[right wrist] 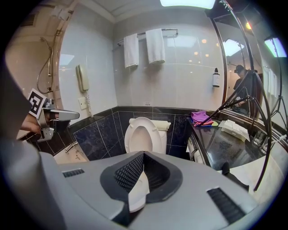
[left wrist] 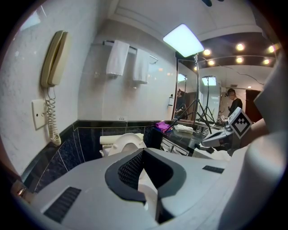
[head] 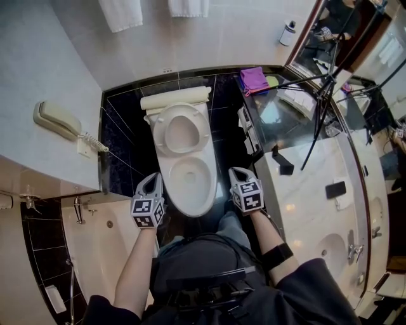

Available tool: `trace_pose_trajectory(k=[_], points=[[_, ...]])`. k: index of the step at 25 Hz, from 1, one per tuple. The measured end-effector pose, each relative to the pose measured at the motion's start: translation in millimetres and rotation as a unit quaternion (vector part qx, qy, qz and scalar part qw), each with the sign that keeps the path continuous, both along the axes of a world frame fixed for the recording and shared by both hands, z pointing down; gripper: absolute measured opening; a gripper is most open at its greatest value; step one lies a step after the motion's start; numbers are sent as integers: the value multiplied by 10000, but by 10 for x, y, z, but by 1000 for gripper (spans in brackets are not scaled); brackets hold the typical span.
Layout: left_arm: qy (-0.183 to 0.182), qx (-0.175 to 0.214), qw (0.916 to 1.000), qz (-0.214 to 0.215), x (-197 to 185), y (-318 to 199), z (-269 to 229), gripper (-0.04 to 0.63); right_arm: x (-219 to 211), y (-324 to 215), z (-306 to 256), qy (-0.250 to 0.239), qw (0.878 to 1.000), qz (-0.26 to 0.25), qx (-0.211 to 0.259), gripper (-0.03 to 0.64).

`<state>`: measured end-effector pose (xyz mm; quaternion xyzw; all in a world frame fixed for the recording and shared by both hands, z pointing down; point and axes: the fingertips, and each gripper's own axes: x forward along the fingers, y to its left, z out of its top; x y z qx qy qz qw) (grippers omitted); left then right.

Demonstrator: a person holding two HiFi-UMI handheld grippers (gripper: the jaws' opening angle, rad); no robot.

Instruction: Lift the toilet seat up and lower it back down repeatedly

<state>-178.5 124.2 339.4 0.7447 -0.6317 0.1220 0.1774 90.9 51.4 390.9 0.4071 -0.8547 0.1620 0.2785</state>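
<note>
The white toilet seat (head: pixel 179 130) stands raised, leaning back against the tank (head: pixel 174 99). Below it the bowl (head: pixel 188 179) lies uncovered. My left gripper (head: pixel 151 183) hovers by the bowl's front left rim, shut with nothing in it. My right gripper (head: pixel 237 172) is off the bowl's front right side, also shut and holding nothing. Neither touches the seat. In the right gripper view the upright seat (right wrist: pixel 143 134) shows beyond the closed gripper (right wrist: pixel 144 153). In the left gripper view the seat (left wrist: pixel 127 143) peeks over the closed gripper (left wrist: pixel 143 152).
A wall phone (head: pixel 56 119) hangs at the left above the bathtub (head: pixel 95 235). To the right runs a dark glass and marble counter (head: pixel 311 171) with purple cloths (head: pixel 254 79), a tripod (head: pixel 323 95) and a basin (head: pixel 330 247). Towels (head: pixel 120 13) hang on the back wall.
</note>
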Motion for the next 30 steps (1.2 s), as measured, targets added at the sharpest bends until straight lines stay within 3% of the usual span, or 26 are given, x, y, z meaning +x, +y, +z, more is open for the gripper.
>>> trace_pose_trajectory(k=[6, 12, 20, 30], points=[[-111, -43, 9999, -33, -4, -82, -1, -3, -144, -229, -166, 492, 9972, -404, 381, 19], [-116, -86, 9998, -155, 2, -249, 4, -3, -383, -655, -180, 903, 9886, -971, 715, 95], [-200, -240, 9986, -429, 66, -554, 164, -3, -756, -1449, 24, 1437, 9685, -1756, 1025, 220], [-302, -410, 9966, -647, 165, -984, 528, -3, -1430, -2621, 521, 1863, 9388, -2457, 1533, 241]])
